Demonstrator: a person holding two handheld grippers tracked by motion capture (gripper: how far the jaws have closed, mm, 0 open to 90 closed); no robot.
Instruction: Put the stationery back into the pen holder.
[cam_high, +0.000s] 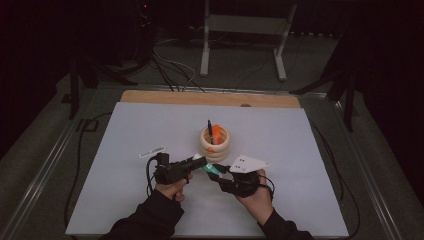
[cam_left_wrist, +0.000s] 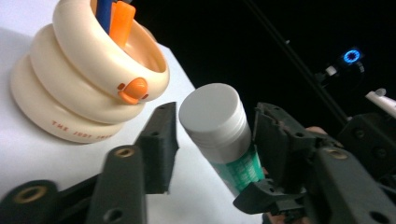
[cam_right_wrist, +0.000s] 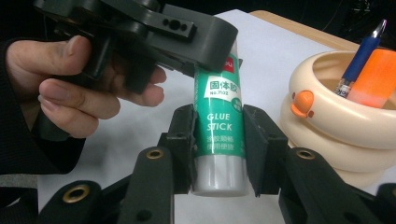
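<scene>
Glue stick (cam_right_wrist: 218, 135): clamped at body by right gripper (cam_right_wrist: 218, 140), at 6 o'clock of cream pen holder (cam_high: 214, 142). Left gripper (cam_left_wrist: 210, 135): jaws astride white cap (cam_left_wrist: 212, 116), contact with cap not discernible.

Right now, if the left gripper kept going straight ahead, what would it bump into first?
The glue stick's white cap, already between the left gripper's jaws. The right gripper holds that stick.
</scene>
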